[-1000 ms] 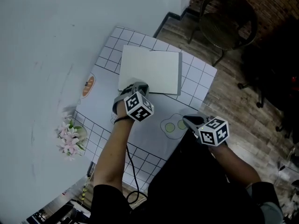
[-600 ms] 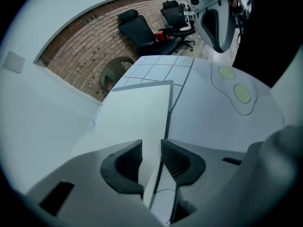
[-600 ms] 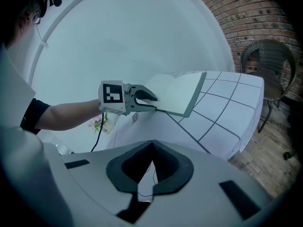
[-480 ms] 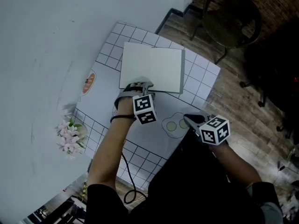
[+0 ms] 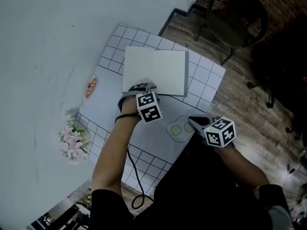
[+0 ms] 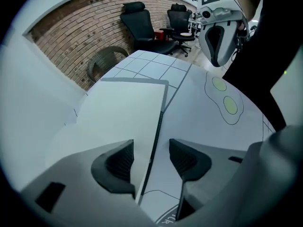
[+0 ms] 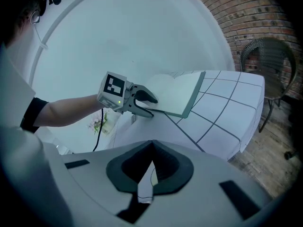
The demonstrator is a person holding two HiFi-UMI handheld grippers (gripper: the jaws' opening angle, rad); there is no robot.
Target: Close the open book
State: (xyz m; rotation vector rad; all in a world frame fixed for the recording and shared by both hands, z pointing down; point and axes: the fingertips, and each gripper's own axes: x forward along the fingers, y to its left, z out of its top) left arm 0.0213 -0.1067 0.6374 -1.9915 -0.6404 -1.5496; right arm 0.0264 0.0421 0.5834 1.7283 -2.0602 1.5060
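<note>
**White book flat on a gridded desk, left tool at its near edge**

The desk (image 5: 144, 143) carries a white book (image 5: 156, 71), lying flat just ahead of the left tool (image 6: 151, 161). The left tool view shows what the head view hides: the jaws stand apart, having just been opening, and the book's edge runs between them unpressed. The right tool (image 7: 150, 167), well right of the book, has its jaws together and empty. The head view shows a vase (image 5: 84, 138) holding pink flowers (image 5: 71, 142), well left of the left tool.

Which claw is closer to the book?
Left. The left claw sits at the near edge of the book, jaws just opening astride it. The right claw, shut, hangs back beside the egg drawing.
</note>
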